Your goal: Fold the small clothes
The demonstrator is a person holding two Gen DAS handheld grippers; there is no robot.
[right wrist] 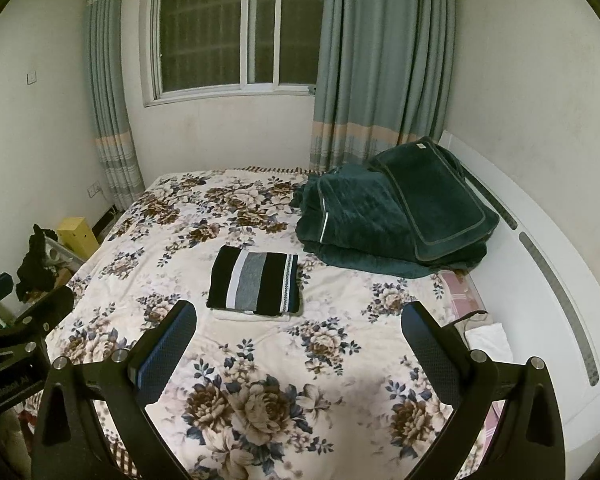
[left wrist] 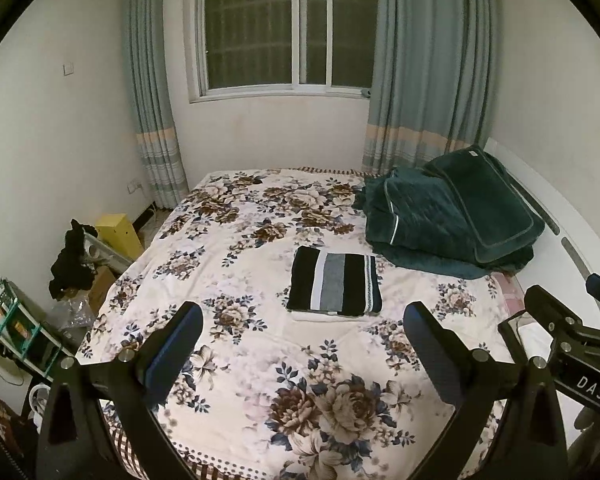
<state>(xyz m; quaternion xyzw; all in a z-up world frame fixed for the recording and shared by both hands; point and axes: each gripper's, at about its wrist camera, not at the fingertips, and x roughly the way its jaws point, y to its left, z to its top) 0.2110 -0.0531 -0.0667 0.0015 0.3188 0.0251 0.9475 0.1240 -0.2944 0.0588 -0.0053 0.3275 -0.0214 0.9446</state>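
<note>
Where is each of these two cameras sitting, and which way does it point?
Left wrist: rides the left hand-held gripper, looking over the floral bed toward the window; its open fingers show, with the other gripper at right.
Right wrist: rides the right hand-held gripper, facing likewise; open fingers, other gripper at left.
Shared: folded striped garment, green blanket pile.

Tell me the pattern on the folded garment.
Black, white and grey stripes on the folded garment; clearest in the right wrist view.

Black gripper (left wrist: pixel 303 320) frames, blue-edged textured pads (right wrist: pixel 162 354), silver screws.
</note>
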